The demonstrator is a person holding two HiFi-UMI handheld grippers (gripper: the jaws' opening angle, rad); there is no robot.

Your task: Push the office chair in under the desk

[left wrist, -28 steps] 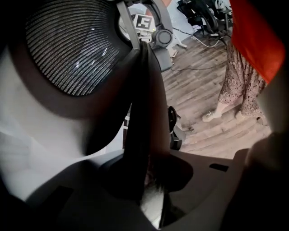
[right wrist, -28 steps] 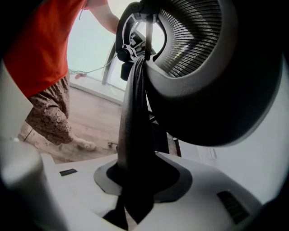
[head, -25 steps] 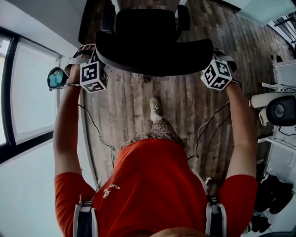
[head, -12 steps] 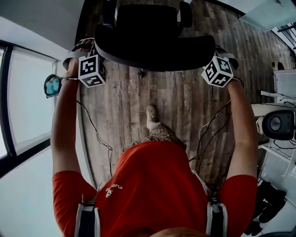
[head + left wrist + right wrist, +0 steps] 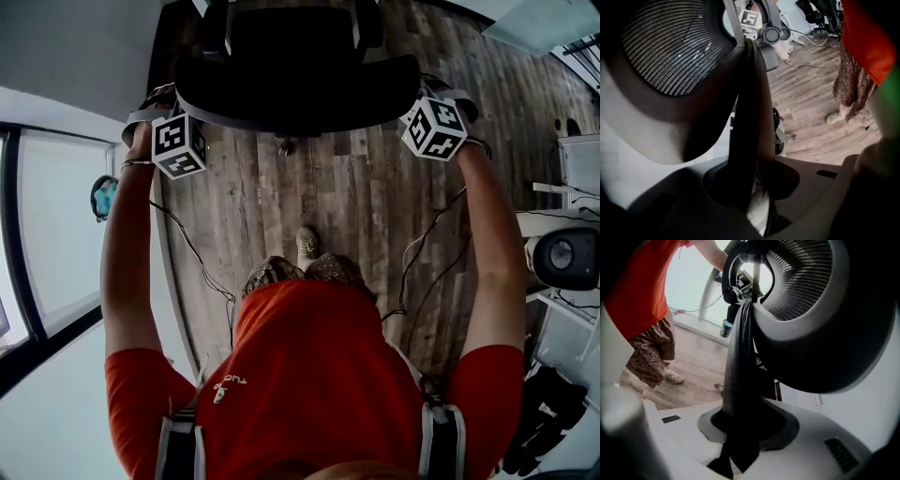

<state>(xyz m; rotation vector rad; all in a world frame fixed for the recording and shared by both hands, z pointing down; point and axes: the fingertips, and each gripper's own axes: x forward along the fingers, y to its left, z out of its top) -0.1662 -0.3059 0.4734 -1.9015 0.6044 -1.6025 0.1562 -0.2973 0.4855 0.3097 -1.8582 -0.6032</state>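
The black office chair (image 5: 296, 75) stands on the wood floor ahead of me, seen from above, its armrests (image 5: 216, 28) toward the picture's top. My left gripper (image 5: 181, 108) is shut on the left edge of the mesh backrest; its jaws have just been closing with that dark rim (image 5: 747, 117) between them. My right gripper (image 5: 420, 96) is shut on the right edge, whose rim (image 5: 740, 357) runs straight down into its jaws. Up close, the left gripper (image 5: 751, 187) and the right gripper (image 5: 740, 427) both show the rim wedged between their pads. I cannot pick out the desk for certain.
A tall window (image 5: 56, 244) runs down the left side, with a pale surface (image 5: 75, 42) above it. Cables (image 5: 202, 272) trail over the floor. White shelving with a round device (image 5: 561, 258) stands at the right, and shoes (image 5: 548, 422) lie below it. The person's foot (image 5: 307, 242) is mid-floor.
The chair and both grippers have moved toward the top of the picture, still holding the backrest. The person has stepped forward behind it.
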